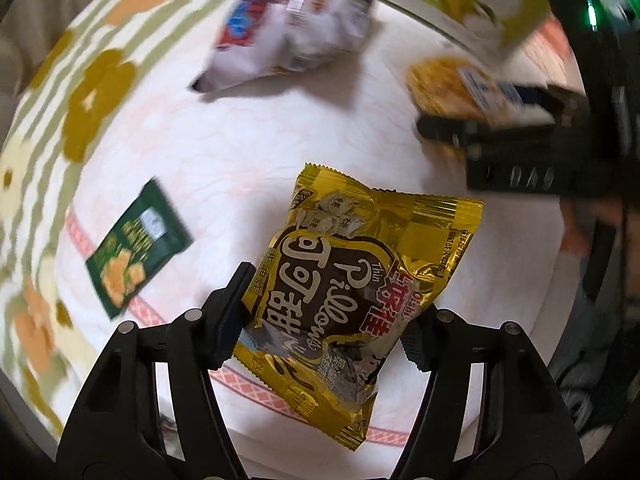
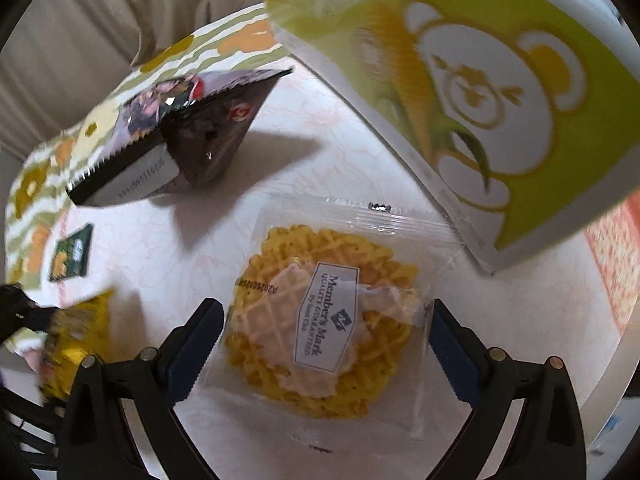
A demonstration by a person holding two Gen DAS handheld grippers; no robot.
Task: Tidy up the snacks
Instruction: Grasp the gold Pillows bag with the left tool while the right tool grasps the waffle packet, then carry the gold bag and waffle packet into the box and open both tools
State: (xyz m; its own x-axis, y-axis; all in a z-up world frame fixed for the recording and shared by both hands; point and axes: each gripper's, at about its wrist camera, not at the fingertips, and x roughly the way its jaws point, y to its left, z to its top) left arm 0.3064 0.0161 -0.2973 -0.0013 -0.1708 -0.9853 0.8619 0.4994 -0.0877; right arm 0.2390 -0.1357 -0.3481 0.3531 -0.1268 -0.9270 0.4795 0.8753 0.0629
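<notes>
Near green box [image 2: 460, 92], waffle pack [image 2: 320, 320], table [image 2: 280, 152]

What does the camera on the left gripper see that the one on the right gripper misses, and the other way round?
Only the left view shows the left gripper shut on the gold Pillows bag, label readable, and the right gripper from outside.

Only the right view shows the right gripper open around the clear waffle-snack packet, its label readable.

Both show the small green packet, the dark and white foil bag, the yellow-green bear box and the flowered cloth.
</notes>
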